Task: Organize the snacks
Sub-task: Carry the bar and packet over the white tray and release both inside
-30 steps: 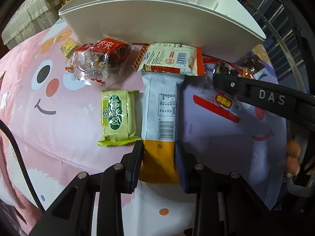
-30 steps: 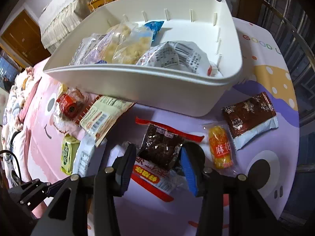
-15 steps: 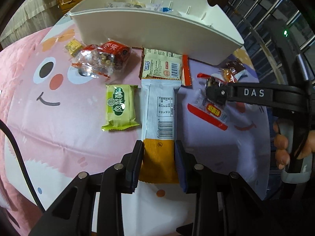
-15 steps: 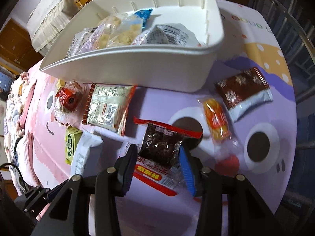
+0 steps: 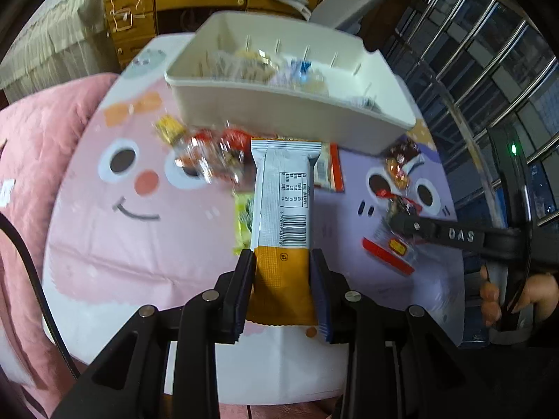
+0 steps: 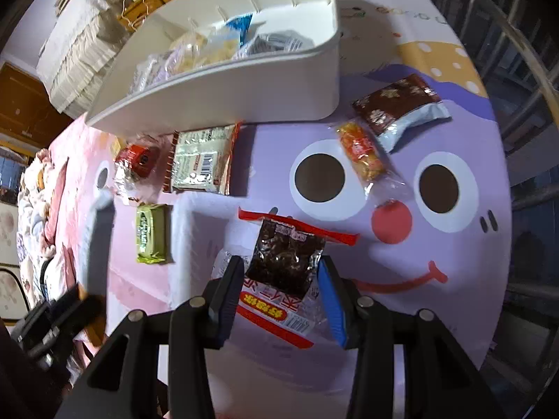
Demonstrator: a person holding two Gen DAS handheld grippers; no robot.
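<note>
My left gripper (image 5: 282,272) is shut on a long white and orange snack bar (image 5: 283,202) and holds it lifted above the table, pointing at the white bin (image 5: 279,111). My right gripper (image 6: 279,279) is shut on a clear packet of dark snacks with red trim (image 6: 284,258), also raised; it shows at the right of the left wrist view (image 5: 394,244). The bin (image 6: 223,80) holds several packets. A green packet (image 6: 151,234), a white and orange packet (image 6: 202,160) and a red wrapped snack (image 6: 138,157) lie in front of the bin.
A brown and white packet (image 6: 398,104) and a small orange packet (image 6: 361,153) lie right of the bin on the cartoon-face tablecloth (image 6: 436,244). A wooden dresser (image 5: 209,0) stands behind the table, metal window bars (image 5: 489,70) to the right.
Both grippers have risen and pulled back from the table with their packets. The white and orange bar has left the cloth. The bin now looks farther away.
</note>
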